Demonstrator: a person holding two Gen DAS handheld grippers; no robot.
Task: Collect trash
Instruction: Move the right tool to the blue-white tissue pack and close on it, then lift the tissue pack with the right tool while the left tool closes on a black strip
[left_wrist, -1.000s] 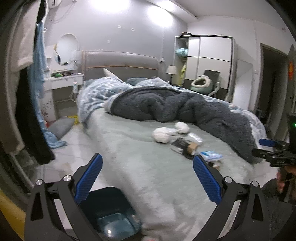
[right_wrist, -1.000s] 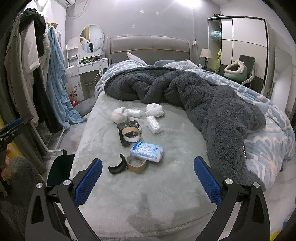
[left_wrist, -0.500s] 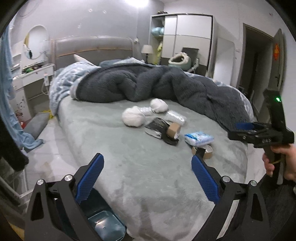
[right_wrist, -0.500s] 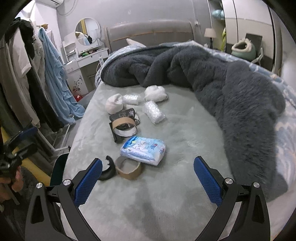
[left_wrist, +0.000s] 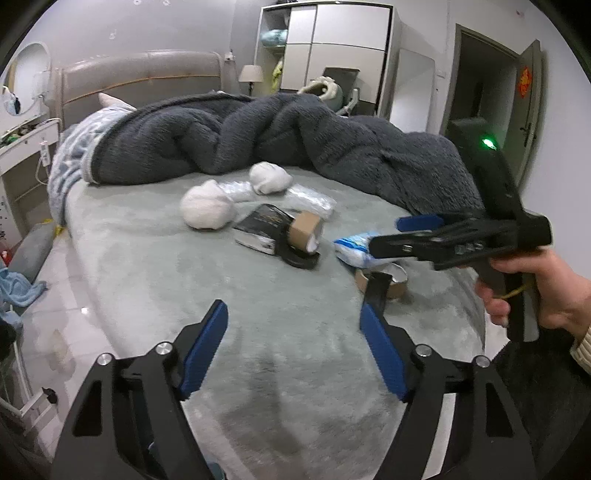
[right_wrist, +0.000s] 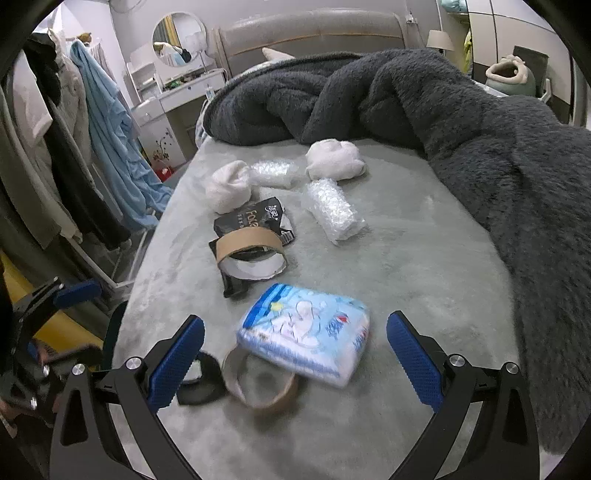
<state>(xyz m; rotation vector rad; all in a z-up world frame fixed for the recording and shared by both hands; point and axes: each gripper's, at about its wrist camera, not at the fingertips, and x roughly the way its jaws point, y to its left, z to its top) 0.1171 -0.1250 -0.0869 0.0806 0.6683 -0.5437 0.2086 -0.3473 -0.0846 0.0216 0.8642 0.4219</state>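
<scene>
I have both claws over the foot of the bed (right_wrist: 424, 258), both angled down at the grey-green cover. My left claw (left_wrist: 293, 345) is closing, with nothing between its blue pads, only bare cover beneath. My right claw (right_wrist: 295, 354) stands wide open and grips nothing; the blue tissue pack (right_wrist: 306, 332) lies on the cover between its pads, untouched, partly overlapping a cardboard tape ring (right_wrist: 264, 391) with a black curved piece (right_wrist: 201, 384) just beside that ring.

Further up the bed the trash lies in a loose cluster: a second cardboard ring (right_wrist: 251, 245) resting on a black wrapper (right_wrist: 255, 219), two rolls of bubble wrap (right_wrist: 334, 210), and two white crumpled wads (right_wrist: 334, 160). A dark fleece blanket (right_wrist: 480, 147) is heaped behind and to the right of the cluster. In the left wrist view the right claw is held in a hand (left_wrist: 546, 291) above the tissue pack.
</scene>
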